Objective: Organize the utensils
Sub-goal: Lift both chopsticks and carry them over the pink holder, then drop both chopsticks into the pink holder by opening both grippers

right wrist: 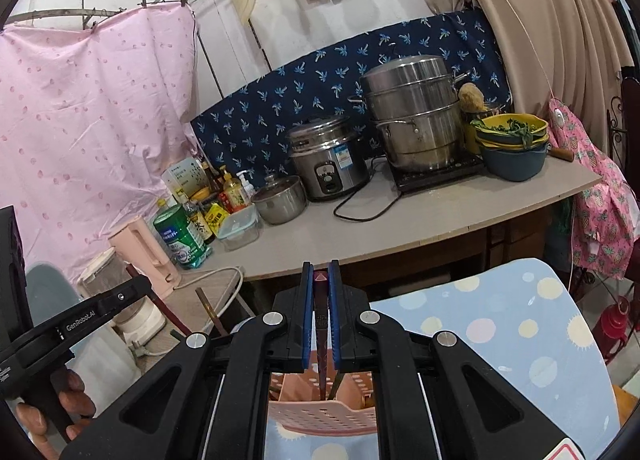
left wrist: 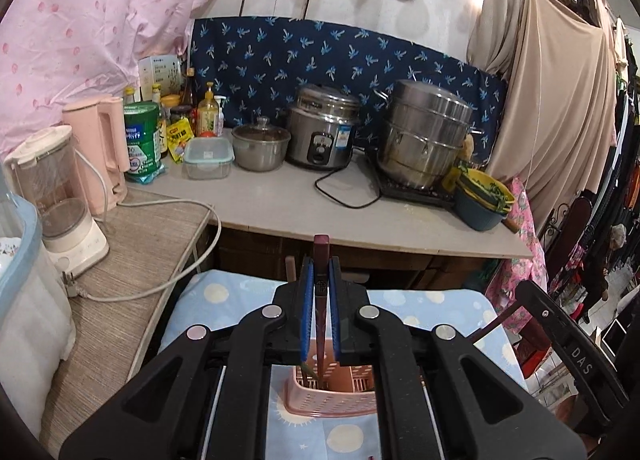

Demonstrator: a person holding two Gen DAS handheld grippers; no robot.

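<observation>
My left gripper (left wrist: 320, 266) is shut on a dark red chopstick (left wrist: 321, 256) that stands upright, its lower end down in the pink perforated utensil basket (left wrist: 332, 400). My right gripper (right wrist: 320, 270) is shut on another dark red chopstick (right wrist: 321, 284), also upright with its lower end in the same pink basket (right wrist: 324, 416). More chopsticks (right wrist: 208, 310) lean out of the basket at the left of the right wrist view. The basket stands on a light blue polka-dot cloth (left wrist: 420, 304). The left gripper's body (right wrist: 80, 316) shows at the left of the right wrist view.
A grey counter (left wrist: 280, 204) behind holds a rice cooker (left wrist: 322, 128), a steel steamer pot (left wrist: 424, 132), a small lidded pot (left wrist: 260, 144), stacked bowls (left wrist: 482, 200), a plastic box (left wrist: 208, 158), bottles and a pink kettle (left wrist: 100, 148). A blender (left wrist: 60, 196) and cord lie left.
</observation>
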